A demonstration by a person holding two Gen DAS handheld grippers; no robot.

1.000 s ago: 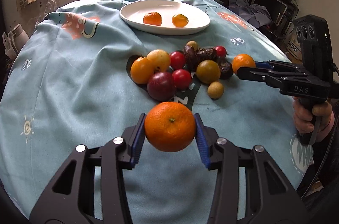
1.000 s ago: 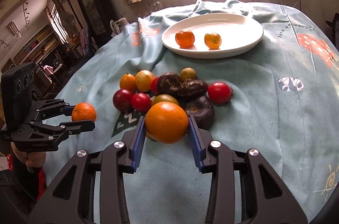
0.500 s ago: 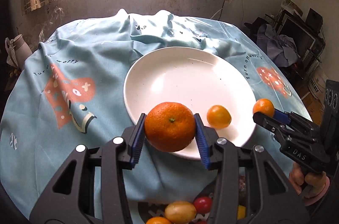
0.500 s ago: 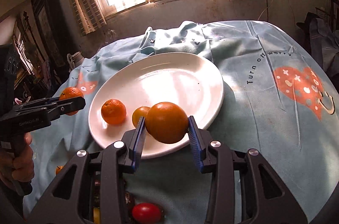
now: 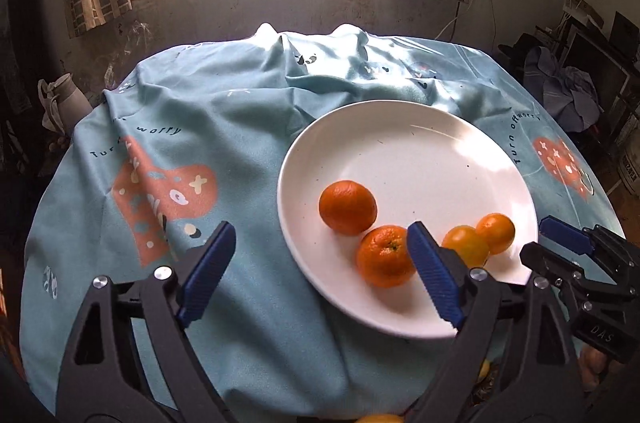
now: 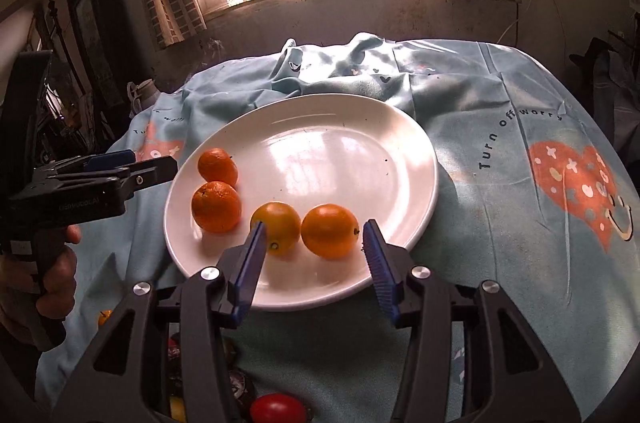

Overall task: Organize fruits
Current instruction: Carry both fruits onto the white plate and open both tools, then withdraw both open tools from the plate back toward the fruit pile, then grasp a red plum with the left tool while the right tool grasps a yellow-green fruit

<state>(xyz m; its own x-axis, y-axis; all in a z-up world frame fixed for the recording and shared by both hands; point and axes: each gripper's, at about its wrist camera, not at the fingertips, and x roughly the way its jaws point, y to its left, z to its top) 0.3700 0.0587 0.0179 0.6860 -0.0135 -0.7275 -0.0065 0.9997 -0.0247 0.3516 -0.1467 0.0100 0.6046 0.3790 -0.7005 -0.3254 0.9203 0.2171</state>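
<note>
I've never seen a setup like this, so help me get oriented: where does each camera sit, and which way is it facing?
Left wrist: rides on the left gripper, looking forward and down at the white plate from its left; its own open fingers show, and the right gripper at the right edge.
Right wrist: rides on the right gripper, facing the plate from nearer its middle; the left gripper and a hand show at left.
Shared: plate, four orange fruits, blue tablecloth, window.

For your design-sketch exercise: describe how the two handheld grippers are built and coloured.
Both the left gripper and the right gripper are matte black, with angular cut-out arms, silver round bolts and blue ribbed finger pads. The right one's body carries "DAS" lettering. No cables or sleeves are visible.
</note>
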